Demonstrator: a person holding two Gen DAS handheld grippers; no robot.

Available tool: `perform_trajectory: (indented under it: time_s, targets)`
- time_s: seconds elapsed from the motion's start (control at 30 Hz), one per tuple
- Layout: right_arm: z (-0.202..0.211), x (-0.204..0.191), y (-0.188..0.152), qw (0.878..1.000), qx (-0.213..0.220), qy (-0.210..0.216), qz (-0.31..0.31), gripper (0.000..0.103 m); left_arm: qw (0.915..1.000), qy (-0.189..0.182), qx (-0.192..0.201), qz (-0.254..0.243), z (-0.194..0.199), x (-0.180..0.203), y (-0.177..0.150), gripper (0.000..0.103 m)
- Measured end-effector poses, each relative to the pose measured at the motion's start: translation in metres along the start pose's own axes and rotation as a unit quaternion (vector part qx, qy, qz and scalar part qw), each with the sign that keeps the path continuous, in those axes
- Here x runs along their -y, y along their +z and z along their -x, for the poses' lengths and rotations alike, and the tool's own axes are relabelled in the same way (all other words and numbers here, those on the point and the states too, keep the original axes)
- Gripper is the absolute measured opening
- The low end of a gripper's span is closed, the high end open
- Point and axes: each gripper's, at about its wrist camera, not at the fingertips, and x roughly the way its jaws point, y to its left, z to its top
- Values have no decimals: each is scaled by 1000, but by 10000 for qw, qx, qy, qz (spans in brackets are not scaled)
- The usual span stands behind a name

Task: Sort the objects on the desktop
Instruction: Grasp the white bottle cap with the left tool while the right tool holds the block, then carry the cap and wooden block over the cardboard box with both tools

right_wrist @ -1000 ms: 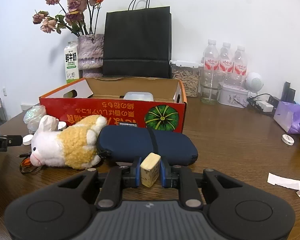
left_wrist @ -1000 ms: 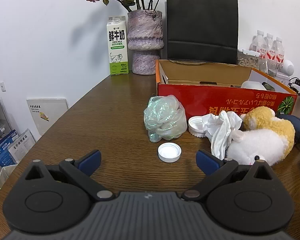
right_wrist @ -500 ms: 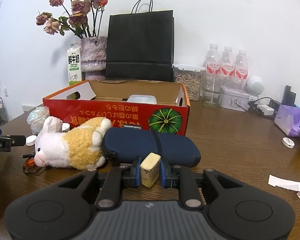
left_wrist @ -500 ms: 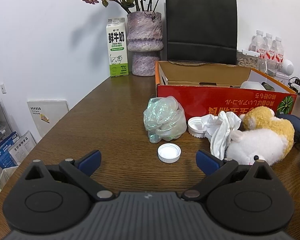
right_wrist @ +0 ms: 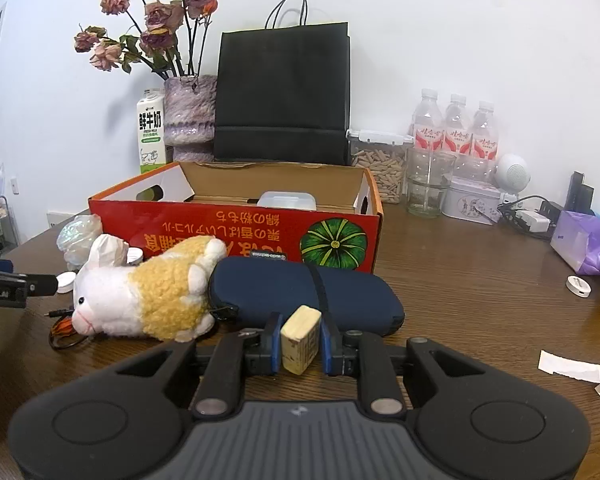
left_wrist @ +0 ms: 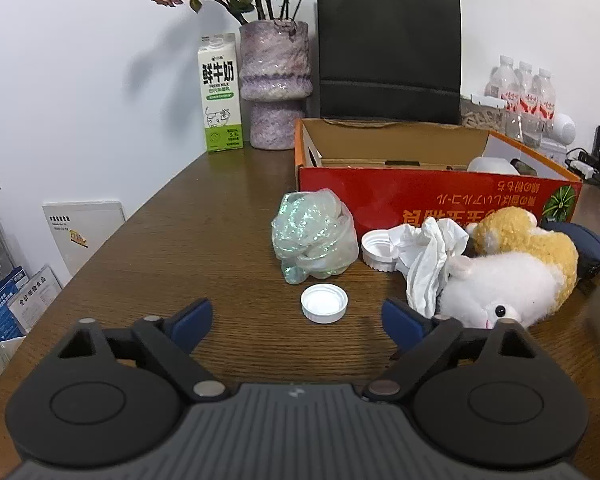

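Note:
My right gripper (right_wrist: 300, 340) is shut on a cream mahjong tile (right_wrist: 300, 338) and holds it above the table, in front of a navy pouch (right_wrist: 308, 292). A white and yellow plush toy (right_wrist: 148, 296) lies left of the pouch. Behind them stands an open red cardboard box (right_wrist: 236, 228). My left gripper (left_wrist: 298, 318) is open and empty, low over the table. Just ahead of it lie a white bottle cap (left_wrist: 324, 303), a crumpled iridescent plastic bag (left_wrist: 314, 236), a white jar lid (left_wrist: 378, 250), a crumpled tissue (left_wrist: 428, 256) and the plush toy (left_wrist: 508, 276).
A milk carton (left_wrist: 220, 94), a vase of dried roses (left_wrist: 276, 84) and a black paper bag (left_wrist: 388, 52) stand at the back. Water bottles (right_wrist: 456, 128), a pellet container (right_wrist: 380, 168), a glass (right_wrist: 426, 184), a purple tissue pack (right_wrist: 584, 242) and paper scraps (right_wrist: 572, 368) are to the right.
My right gripper has risen and moved a little towards the box with the tile still held. My left gripper has barely moved.

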Motion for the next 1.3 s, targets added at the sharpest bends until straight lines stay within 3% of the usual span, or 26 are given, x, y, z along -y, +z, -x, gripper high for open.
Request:
perform_trajectory:
  time_s: [0.23, 0.3, 0.37, 0.57, 0.8, 1.07, 1.3]
  targets:
    - [0, 0, 0, 10000, -9, 9, 4, 18, 9996, -42, -268, -32, -25, 1, 12, 66]
    - [0, 0, 0, 10000, -10, 7, 2, 18, 9991, -163, -391, 22, -33, 0, 13, 44]
    - [0, 0, 0, 10000, -3, 12, -1, 18, 9986, -325, -401, 108, -34, -3, 15, 29]
    - [1, -1, 0, 10000, 44, 25, -14, 18, 9987, -355, -295, 227, -25, -5, 13, 29]
    - [13, 6, 8, 9990, 373, 1, -230, 18, 9988, -370, 135, 290, 0, -5, 23, 29]
    - [13, 13, 43, 9974, 605, 226, -310, 18, 9950, -631, 757, 169, 21, 6, 68, 29]
    - [-3, 12, 92, 9946, 1016, 208, -109, 18, 9902, -755, 1170, 139, 9, 30, 112, 29]
